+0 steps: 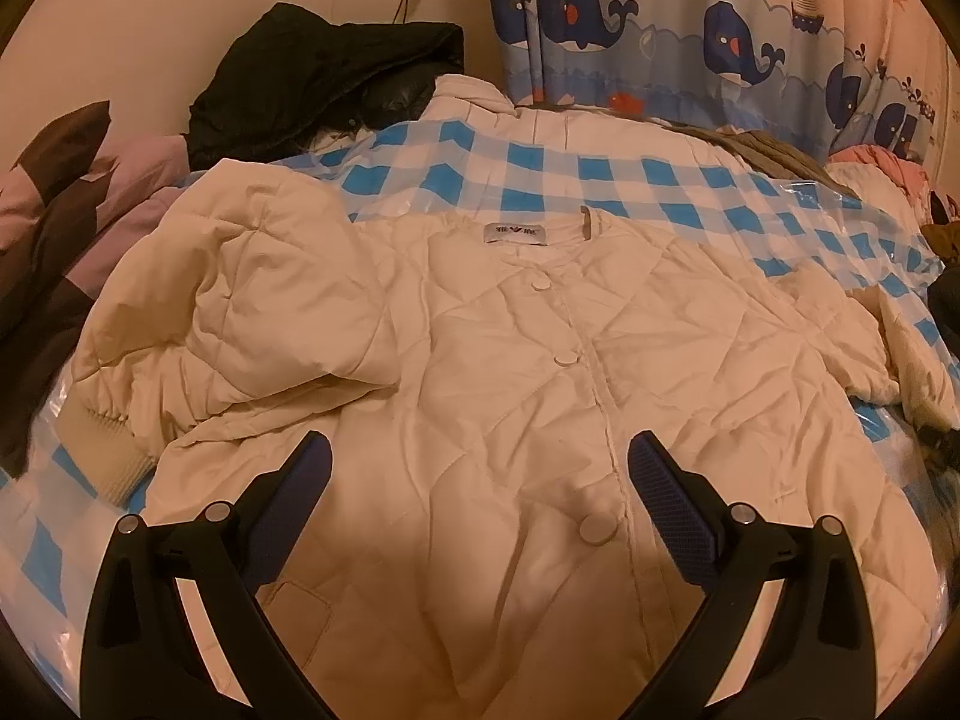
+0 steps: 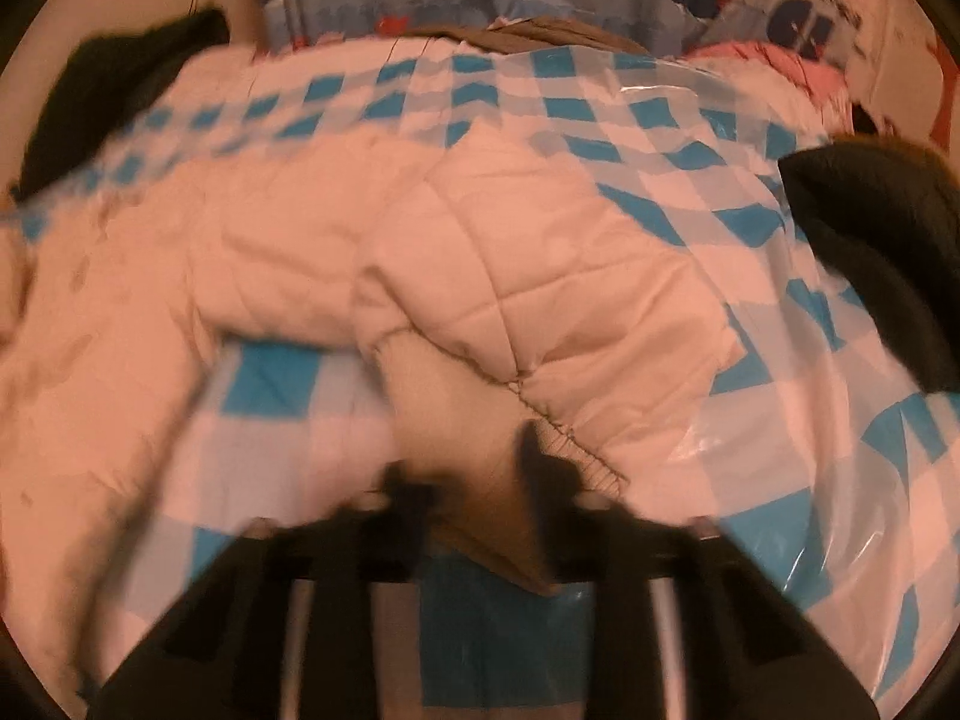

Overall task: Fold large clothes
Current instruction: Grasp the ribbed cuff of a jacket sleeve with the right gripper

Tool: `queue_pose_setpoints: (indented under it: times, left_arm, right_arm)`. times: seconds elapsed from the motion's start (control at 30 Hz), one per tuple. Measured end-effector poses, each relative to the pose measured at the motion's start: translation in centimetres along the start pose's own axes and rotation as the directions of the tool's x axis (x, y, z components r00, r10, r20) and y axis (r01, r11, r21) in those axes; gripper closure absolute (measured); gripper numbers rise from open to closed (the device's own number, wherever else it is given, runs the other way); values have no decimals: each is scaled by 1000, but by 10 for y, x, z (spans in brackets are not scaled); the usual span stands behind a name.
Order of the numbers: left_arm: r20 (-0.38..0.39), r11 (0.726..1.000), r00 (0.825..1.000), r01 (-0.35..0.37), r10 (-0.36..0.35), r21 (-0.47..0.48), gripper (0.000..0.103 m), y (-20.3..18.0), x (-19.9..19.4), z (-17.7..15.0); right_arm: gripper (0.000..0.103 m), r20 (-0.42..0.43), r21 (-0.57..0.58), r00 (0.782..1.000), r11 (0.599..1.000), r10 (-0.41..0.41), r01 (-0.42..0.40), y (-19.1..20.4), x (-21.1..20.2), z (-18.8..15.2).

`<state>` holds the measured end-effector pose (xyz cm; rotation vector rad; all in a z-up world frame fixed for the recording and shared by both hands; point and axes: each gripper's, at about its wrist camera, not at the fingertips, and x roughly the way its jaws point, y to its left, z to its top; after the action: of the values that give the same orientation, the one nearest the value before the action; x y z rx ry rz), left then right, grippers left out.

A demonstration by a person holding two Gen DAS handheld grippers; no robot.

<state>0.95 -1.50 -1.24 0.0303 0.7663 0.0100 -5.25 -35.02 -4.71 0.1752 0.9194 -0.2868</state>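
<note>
Left wrist view: the left gripper hovers over the lower front of a cream quilted jacket, its jaws spread wide and holding nothing; both blue pads are bare. The jacket lies front-up on a blue-and-white checked sheet, spanning the space between and ahead of the jaws, with its neck label farthest ahead. The button placket runs from the collar toward the right-hand jaw; one button sits just inside that jaw, and two more lie ahead of it along the placket. One sleeve is bunched ahead-left of the jaws, its ribbed cuff to the left of the left-hand jaw. A black garment lies far ahead-left by the wall, and a whale-print curtain hangs far ahead. Right wrist view (motion-blurred): the right gripper has its jaws drawn close together on the cuff of the other sleeve, the tan rib fabric pinched between the fingers. The sleeve extends ahead of the jaws and bends left toward the jacket body, lying on the checked sheet. A dark garment lies ahead-right of the jaws.
</note>
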Motion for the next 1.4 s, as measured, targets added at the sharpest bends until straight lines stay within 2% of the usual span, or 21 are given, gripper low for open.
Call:
queue_pose_setpoints:
  times: [0.13, 0.33, 0.43, 0.6, 0.73, 0.9, 0.93, 0.97, 1.0, 1.07, 1.1, 1.17, 1.27, 1.3, 1.37, 1.4]
  left_arm:
    - [-1, 1000, 1000, -2, 2, 2, 8, -1, 0, 0]
    - [0, 1000, 1000, -7, 7, 22, 8, -6, -1, 1]
    - [2, 999, 1000, -11, 11, 31, 8, -9, 0, 0]
    - [1, 999, 1000, -18, 18, 48, 8, -12, 2, -1]
    - [6, 998, 1000, -21, 21, 60, 8, -15, 3, -1]
    - [3, 997, 1000, -17, 17, 73, 8, -17, 5, -3]
    - [0, 997, 1000, -14, 14, 73, 8, -17, 5, -3]
    - [-2, 997, 1000, -12, 12, 74, 8, -17, 6, -4]
    - [-4, 997, 1000, -13, 13, 80, 8, -18, 6, -4]
    - [-5, 996, 1000, -11, 12, 88, 8, -19, 6, -5]
    - [-5, 996, 1000, -11, 11, 90, 8, -19, 6, -6]
    - [-7, 996, 1000, -6, 7, 91, 8, -19, 6, -6]
    - [-5, 996, 1000, -7, 7, 91, 8, -20, 4, -7]
    - [-4, 996, 1000, -4, 4, 91, 8, -19, 3, -6]
    - [2, 996, 1000, 5, -5, 85, 8, -11, -1, -2]
    - [18, 997, 1000, -9, 7, 73, 8, -4, -6, 2]
  right_arm:
    - [93, 51, 64, 997, 996, 53, -56, -17, -20, 22]
    - [93, 121, 189, 981, 967, 148, -169, -65, -55, 64]
    - [93, 176, 274, 969, 937, 174, -218, -103, -68, 91]
    - [93, 250, 441, 958, 863, 143, -244, -181, -72, 127]
    - [93, 255, 575, 965, 791, 67, -207, -239, -53, 132]
    - [93, 210, 670, 977, 732, -30, -121, -282, -24, 119]
    - [94, 200, 675, 978, 732, -53, -98, -286, -21, 117]
    - [97, 184, 688, 976, 724, -113, -46, -291, -21, 112]
    - [97, 171, 708, 975, 706, -144, -20, -299, -21, 104]
    - [97, 82, 729, 979, 682, -187, 69, -314, -14, 87]
    - [97, 51, 724, 978, 682, -202, 104, -319, -13, 80]
    - [96, 45, 707, 964, 690, -264, 156, -317, -23, 73]
    - [95, 130, 597, 966, 796, -224, 105, -273, -44, 85]
    - [94, 188, 514, 972, 858, -140, 24, -238, -51, 94]
    - [73, 222, 408, 975, 909, -5, -88, -184, -58, 99]
    - [33, 227, 348, 968, 919, 107, -183, -147, -61, 98]
